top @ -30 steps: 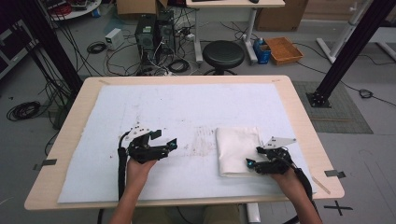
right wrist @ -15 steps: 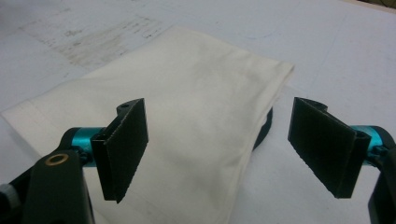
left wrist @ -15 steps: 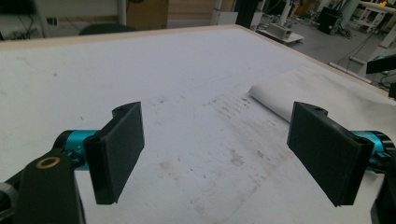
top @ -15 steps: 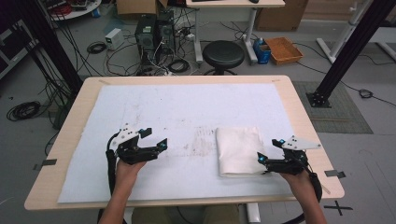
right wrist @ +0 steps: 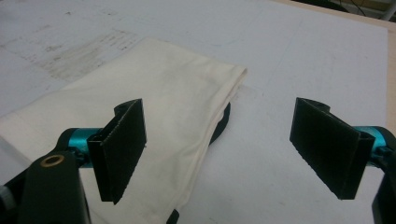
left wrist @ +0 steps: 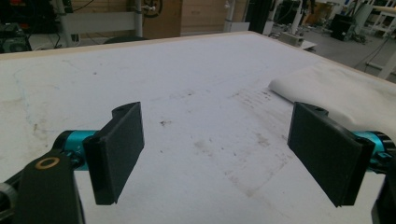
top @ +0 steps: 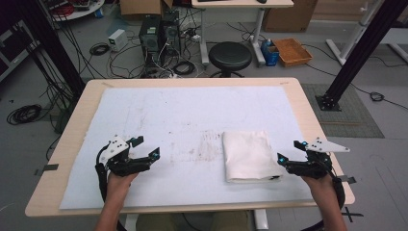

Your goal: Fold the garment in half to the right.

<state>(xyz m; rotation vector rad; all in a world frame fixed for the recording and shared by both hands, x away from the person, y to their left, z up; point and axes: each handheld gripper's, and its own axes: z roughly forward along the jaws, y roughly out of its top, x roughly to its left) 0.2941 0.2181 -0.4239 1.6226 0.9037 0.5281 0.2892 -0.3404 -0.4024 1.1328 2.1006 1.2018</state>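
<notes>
1. Folded cloth (top: 247, 156): a cream rectangle lying flat on the white mat (top: 192, 120), in the right half of the mat and toward the person's side. All places below are given relative to this cloth.
2. Right gripper (top: 291, 156): just beside the cloth's right edge, near its front right corner, apart from the fabric. Its jaws have just been opening and now stand wide, with nothing pressed between them.
3. Left gripper (top: 144, 147): well apart from the cloth, off its left side over bare mat. Jaws wide, holding nothing.
4. Right gripper view: shows the cloth (right wrist: 140, 112) close up, with a rounded folded edge, layered hems, and a small dark object (right wrist: 223, 122) protruding from under that edge. In the high view this is a dark speck at the cloth's front right corner.
5. Left gripper view: shows the cloth (left wrist: 336, 86) only as a low pale roll at far right, beyond a smudged patch (left wrist: 252, 100) of mat.
6. Edges and free room: the mat left of and beyond the cloth lies bare. The wooden table (top: 317, 125) rim runs close along the cloth's right side.
7. Room: beyond the table stand a black stool (top: 231, 54), computer towers (top: 159, 33) amid floor cables, and an orange tray (top: 292, 51).
</notes>
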